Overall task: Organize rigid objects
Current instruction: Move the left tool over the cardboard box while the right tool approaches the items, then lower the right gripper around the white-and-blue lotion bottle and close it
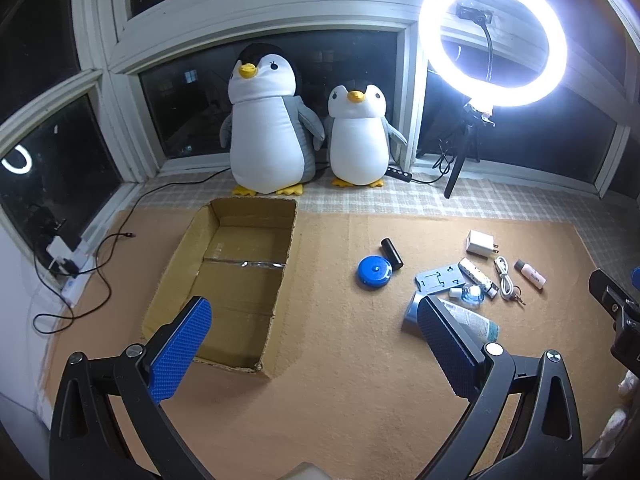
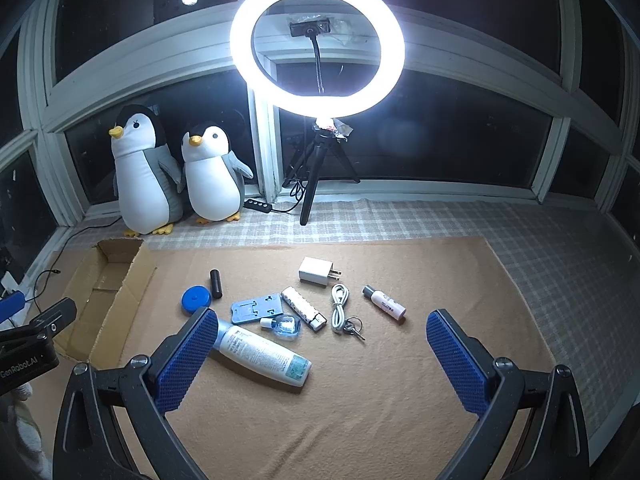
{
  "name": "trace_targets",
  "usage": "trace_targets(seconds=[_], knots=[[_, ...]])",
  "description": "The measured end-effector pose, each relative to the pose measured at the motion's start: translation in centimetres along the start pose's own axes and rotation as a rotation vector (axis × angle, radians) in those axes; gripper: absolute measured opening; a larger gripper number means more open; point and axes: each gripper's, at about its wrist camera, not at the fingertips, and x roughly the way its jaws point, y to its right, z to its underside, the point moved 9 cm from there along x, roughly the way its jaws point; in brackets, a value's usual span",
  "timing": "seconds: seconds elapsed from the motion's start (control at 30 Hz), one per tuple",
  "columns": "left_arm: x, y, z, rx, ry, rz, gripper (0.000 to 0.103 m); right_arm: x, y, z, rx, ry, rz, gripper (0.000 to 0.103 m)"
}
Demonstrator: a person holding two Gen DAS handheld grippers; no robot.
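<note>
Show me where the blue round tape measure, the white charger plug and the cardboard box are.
blue round tape measure [image 1: 374,272]: left wrist view, top face.
white charger plug [image 2: 314,271]: right wrist view, white body.
cardboard box [image 1: 182,252]: left wrist view, left wall.

It looked like a room in a home, set up for recording at a bay window. Two plush penguins [image 2: 148,172] stood on the sill against dark night glass in a white window frame [image 2: 264,136]. A checked cloth [image 2: 440,220] and a tan mat [image 2: 360,400] covered the ledge. A lit ring light [image 2: 318,44] on a small tripod stood there, and a power strip [image 1: 70,268] with trailing cables lay at the left.
</note>
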Motion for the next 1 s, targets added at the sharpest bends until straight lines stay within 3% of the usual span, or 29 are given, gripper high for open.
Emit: trace_targets(seconds=[0.53,0.77,1.0], knots=[[1.7,-3.9,0.7,-0.05,-0.038,-0.053,0.102,0.7,-1.2,0.3,-0.024,0.0,-0.021,0.103],[3.1,-8.5,1.6,-0.101,-0.072,-0.116,0.101,1.3,-2.6,0.7,-0.072,-0.013,-0.067,0.103],[5.7,-13.8,3.3,-0.144,-0.142,-0.172,0.092,2.3,-3.8,1.3,-0.106,-0.039,-0.102,0.103]])
